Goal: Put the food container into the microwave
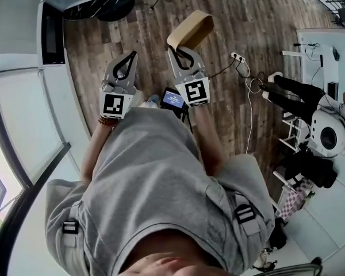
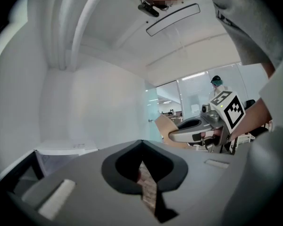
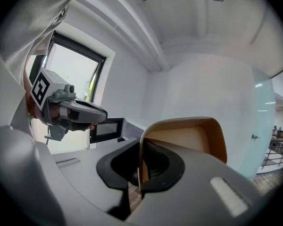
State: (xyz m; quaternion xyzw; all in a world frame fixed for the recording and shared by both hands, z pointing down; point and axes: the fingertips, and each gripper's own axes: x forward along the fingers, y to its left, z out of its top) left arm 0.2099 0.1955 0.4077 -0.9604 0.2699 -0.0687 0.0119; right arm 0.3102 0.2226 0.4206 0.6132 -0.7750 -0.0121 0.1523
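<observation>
In the head view my right gripper (image 1: 181,55) is shut on the rim of a tan paper food container (image 1: 191,30), held out over the wooden floor. The right gripper view shows the container's thin wall (image 3: 188,140) pinched between the jaws of that gripper (image 3: 140,173), its open side facing away. My left gripper (image 1: 126,61) hangs just to its left, shut with nothing in it; its tips (image 2: 141,145) meet. The microwave (image 1: 52,33), white with a dark door (image 3: 106,129), stands on the counter at the far left.
A white counter (image 1: 63,96) runs along the left by a window. A power strip with cables (image 1: 238,57) lies on the floor to the right. A person in black (image 1: 293,94) sits by a white desk (image 1: 322,56). A small lit screen (image 1: 173,100) hangs at my waist.
</observation>
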